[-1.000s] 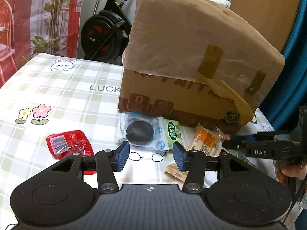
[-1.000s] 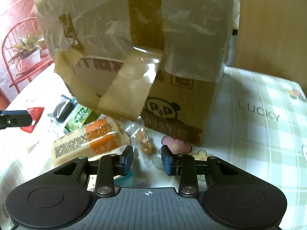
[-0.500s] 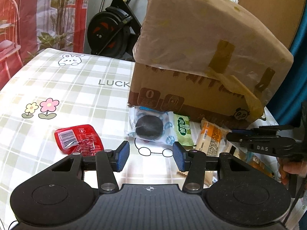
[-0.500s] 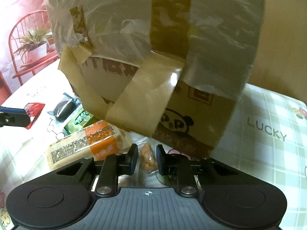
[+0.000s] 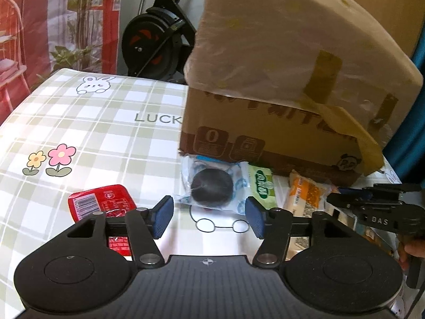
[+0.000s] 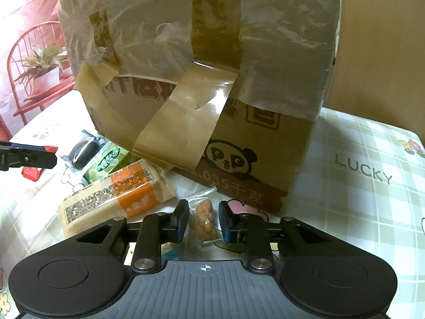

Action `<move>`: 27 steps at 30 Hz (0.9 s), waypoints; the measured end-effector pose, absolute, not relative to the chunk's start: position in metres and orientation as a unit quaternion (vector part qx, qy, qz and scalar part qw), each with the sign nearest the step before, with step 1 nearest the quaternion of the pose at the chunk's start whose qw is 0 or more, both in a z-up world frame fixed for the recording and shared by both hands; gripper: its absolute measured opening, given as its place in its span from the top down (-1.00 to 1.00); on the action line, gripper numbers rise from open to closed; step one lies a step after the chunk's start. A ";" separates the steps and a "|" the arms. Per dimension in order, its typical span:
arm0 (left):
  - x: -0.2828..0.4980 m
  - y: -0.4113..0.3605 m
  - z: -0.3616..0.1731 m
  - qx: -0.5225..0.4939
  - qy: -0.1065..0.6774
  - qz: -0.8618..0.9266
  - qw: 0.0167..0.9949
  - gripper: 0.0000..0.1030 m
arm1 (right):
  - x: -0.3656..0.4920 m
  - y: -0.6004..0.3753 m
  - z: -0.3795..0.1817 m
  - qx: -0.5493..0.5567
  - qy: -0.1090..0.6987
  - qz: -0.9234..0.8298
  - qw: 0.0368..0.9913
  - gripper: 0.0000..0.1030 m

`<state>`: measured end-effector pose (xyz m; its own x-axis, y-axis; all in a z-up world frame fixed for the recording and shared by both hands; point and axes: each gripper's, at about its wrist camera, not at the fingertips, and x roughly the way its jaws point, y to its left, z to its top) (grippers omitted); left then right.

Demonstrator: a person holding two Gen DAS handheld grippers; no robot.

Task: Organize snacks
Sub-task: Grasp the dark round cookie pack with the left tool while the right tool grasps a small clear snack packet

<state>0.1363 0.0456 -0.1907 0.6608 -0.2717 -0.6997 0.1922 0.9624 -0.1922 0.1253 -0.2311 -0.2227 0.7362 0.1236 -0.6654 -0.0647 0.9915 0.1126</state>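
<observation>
My right gripper point(image 6: 203, 222) stands partly open, its fingers either side of a small clear packet of brown nuts point(image 6: 204, 222) on the table; I cannot tell if the pads touch it. An orange and beige bread pack point(image 6: 114, 195), a green packet point(image 6: 110, 160) and a dark round cookie pack point(image 6: 85, 150) lie to its left. My left gripper point(image 5: 208, 219) is open and empty, hovering just before the cookie pack point(image 5: 212, 190). A red packet point(image 5: 102, 204) lies at its left finger. The right gripper also shows in the left wrist view point(image 5: 372, 204).
A large taped cardboard box point(image 5: 287, 85) wrapped in plastic stands right behind the snacks; it also fills the right wrist view point(image 6: 202, 74). The checked tablecloth point(image 5: 93, 133) runs left. An exercise bike point(image 5: 156, 40) stands beyond the table's far edge.
My right gripper moved forward around the nut packet, narrowed its jaws, then widened them a little. My left gripper drifted slightly; it stays open.
</observation>
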 end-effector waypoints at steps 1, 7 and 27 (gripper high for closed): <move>0.138 0.047 -0.191 -0.051 0.393 -0.126 0.909 -0.21 | 0.124 -0.231 -0.223 0.039 0.357 0.050 0.932 0.65; 0.154 0.040 -0.191 -0.040 0.387 -0.121 0.913 -0.37 | 0.108 -0.238 -0.231 0.068 0.329 0.039 0.941 0.67; 0.173 0.027 -0.209 -0.039 0.408 -0.107 0.906 -0.23 | 0.091 -0.248 -0.240 0.108 0.297 0.025 0.948 0.69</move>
<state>0.1728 0.0274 -0.2086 0.6446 -0.2261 -0.7303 0.1623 0.9740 -0.1583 0.0915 -0.2481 -0.2396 0.8218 0.1117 -0.5588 0.0165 0.9755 0.2192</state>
